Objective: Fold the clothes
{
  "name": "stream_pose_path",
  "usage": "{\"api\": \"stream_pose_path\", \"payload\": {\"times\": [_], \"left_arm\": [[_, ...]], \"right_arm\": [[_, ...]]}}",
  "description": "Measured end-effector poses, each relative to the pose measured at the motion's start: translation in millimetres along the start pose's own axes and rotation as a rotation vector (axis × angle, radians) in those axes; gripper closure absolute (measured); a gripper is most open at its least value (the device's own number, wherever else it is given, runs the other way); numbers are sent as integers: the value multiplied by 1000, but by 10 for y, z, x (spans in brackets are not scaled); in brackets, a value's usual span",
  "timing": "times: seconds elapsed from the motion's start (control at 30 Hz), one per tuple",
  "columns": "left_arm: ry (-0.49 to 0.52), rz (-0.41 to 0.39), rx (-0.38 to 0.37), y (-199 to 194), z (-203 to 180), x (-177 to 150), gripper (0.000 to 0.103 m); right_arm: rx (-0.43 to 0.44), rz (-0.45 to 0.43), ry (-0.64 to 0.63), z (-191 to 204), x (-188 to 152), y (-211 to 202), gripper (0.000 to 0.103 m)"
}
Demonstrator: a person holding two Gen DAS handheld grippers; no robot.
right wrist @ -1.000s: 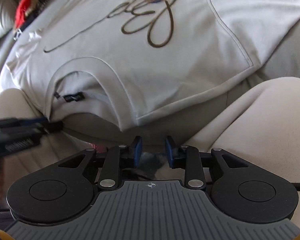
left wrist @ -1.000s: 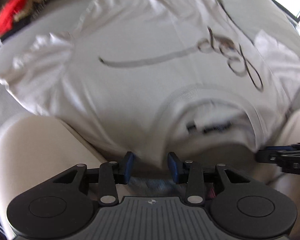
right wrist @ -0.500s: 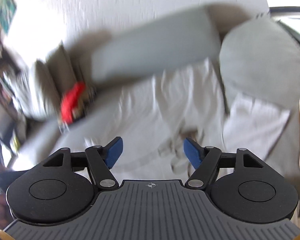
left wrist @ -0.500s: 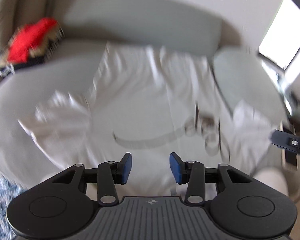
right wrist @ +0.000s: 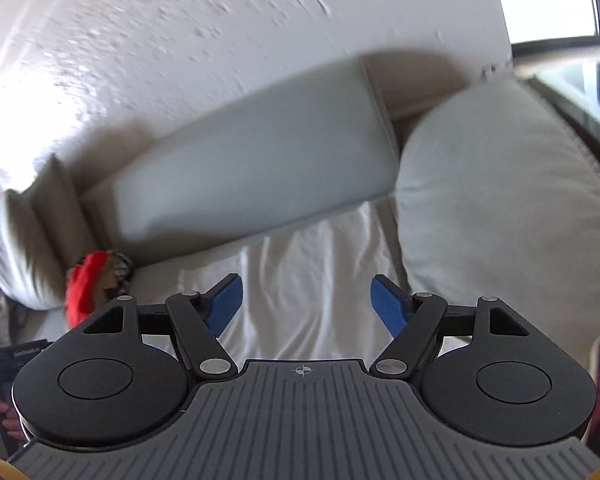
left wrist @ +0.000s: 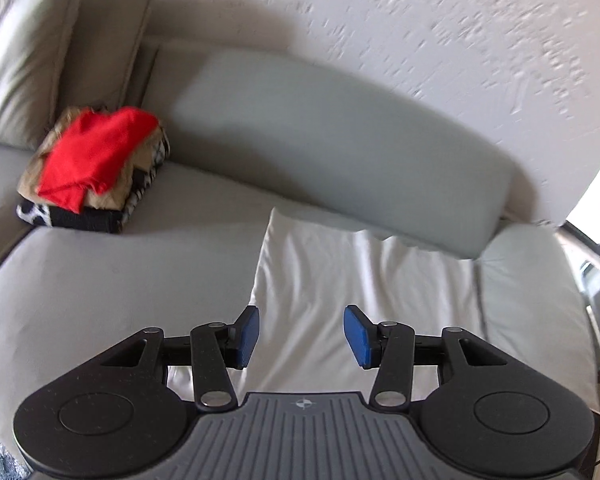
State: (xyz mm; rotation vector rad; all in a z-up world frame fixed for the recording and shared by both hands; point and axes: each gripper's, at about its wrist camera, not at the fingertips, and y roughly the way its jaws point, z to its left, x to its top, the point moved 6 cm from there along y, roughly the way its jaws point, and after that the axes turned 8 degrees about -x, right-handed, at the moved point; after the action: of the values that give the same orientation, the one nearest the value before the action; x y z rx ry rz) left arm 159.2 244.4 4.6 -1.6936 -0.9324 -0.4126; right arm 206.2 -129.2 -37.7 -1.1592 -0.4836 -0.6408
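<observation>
Left hand-held gripper [left wrist: 301,336]: blue pads spread wide, nothing between them, hanging above the white T-shirt [left wrist: 364,280]. Right hand-held gripper [right wrist: 306,306]: pads spread wider, also empty, above the same T-shirt [right wrist: 308,280].

T-shirt lies flat on the sofa seat [left wrist: 100,280], lightly wrinkled. Its far edge reaches the foot of the grey back cushion [left wrist: 340,140]. Left wrist view: shirt's left edge runs straight away from the left pad [left wrist: 247,336]; bare seat fabric lies left of it. Only the plain part of the cloth shows; the near part is hidden behind the gripper bodies.

Right of the shirt: a rounded grey cushion [right wrist: 500,208], its edge just beside the cloth in the right wrist view.

Further left on the seat, well apart from the shirt: a stack of folded clothes [left wrist: 96,168], red garment on top, tan beneath, black-and-white patterned at the bottom. Same stack, partly hidden, in the right wrist view [right wrist: 92,280].

Behind the stack: two pale pillows [left wrist: 40,48] leaning upright in the corner.

Farthest: rough white textured wall [left wrist: 420,20]; bright window [right wrist: 560,0] at the right. Both views motion-blurred.
</observation>
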Motion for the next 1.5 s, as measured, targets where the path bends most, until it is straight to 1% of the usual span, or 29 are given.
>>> {"api": "stream_pose_path", "payload": {"times": [0.03,0.07,0.1,0.13,0.17,0.2,0.27,0.33,0.4,0.47,0.5,0.57,0.67,0.7,0.73,0.77,0.8,0.87,0.93,1.0,1.07,1.1,1.2,1.33,1.4,1.43,1.47,1.5], "left_arm": [[-6,10,7,172,26,45,57],[-12,19,13,345,52,90,57],[-7,21,23,519,97,115,58],[-3,24,33,694,143,140,59],[8,24,44,866,190,163,60],[15,27,60,1029,231,191,60],[28,33,91,1354,311,248,64],[15,27,104,1627,430,336,67],[-5,17,115,1809,543,389,68],[-18,3,103,1933,569,422,68],[-25,-4,97,1995,581,439,68],[-39,-17,84,2119,606,472,68],[-40,-14,68,2242,607,467,67],[-40,-7,64,2274,605,461,67],[-41,-7,65,2298,608,461,67],[-42,-6,66,2322,611,461,67],[-44,-6,67,2345,614,461,67],[-55,-11,71,2364,626,477,67],[-62,-19,79,2370,639,499,67],[-64,-33,91,2365,657,527,66],[-65,-46,114,2394,695,563,60],[-68,-48,128,2418,735,580,59],[-100,-42,123,2561,877,648,59],[-68,-53,127,2670,887,704,59],[-52,-59,129,2724,891,732,62],[-43,-61,130,2751,893,746,66],[-35,-64,131,2778,895,760,77],[-27,-67,132,2805,897,774,84]], "right_arm": [[-1,39,10,-57,39,260,39],[3,75,26,-113,83,514,44],[4,100,41,-166,121,758,53],[0,118,54,-218,154,997,58],[-10,126,59,-266,200,1224,58],[-26,123,53,-310,259,1432,58],[-51,105,53,-405,385,1796,58],[-72,98,70,-513,512,2144,58],[-99,109,90,-616,620,2471,58],[-108,112,104,-681,691,2753,59],[-103,110,96,-688,718,2867,61],[-86,107,86,-694,765,3068,67],[-26,95,88,-655,788,3192,68],[-15,90,74,-629,780,3209,79],[-10,88,48,-597,763,3222,97],[-22,73,14,-568,749,3222,99],[-51,38,-24,-548,746,3197,100],[-141,-67,-46,-574,788,3086,101],[-193,-115,-17,-646,822,3043,101],[-215,-95,-13,-689,804,3112,101],[-209,-66,-9,-707,772,3202,101],[-206,-51,-6,-716,756,3246,101],[-185,-30,11,-737,768,3294,101],[-165,-19,38,-776,801,3339,101],[-167,-22,38,-772,811,3358,101],[-170,-25,34,-766,816,3363,101],[-176,-33,33,-757,820,3362,101],[-183,-46,35,-748,824,3363,101]]}}
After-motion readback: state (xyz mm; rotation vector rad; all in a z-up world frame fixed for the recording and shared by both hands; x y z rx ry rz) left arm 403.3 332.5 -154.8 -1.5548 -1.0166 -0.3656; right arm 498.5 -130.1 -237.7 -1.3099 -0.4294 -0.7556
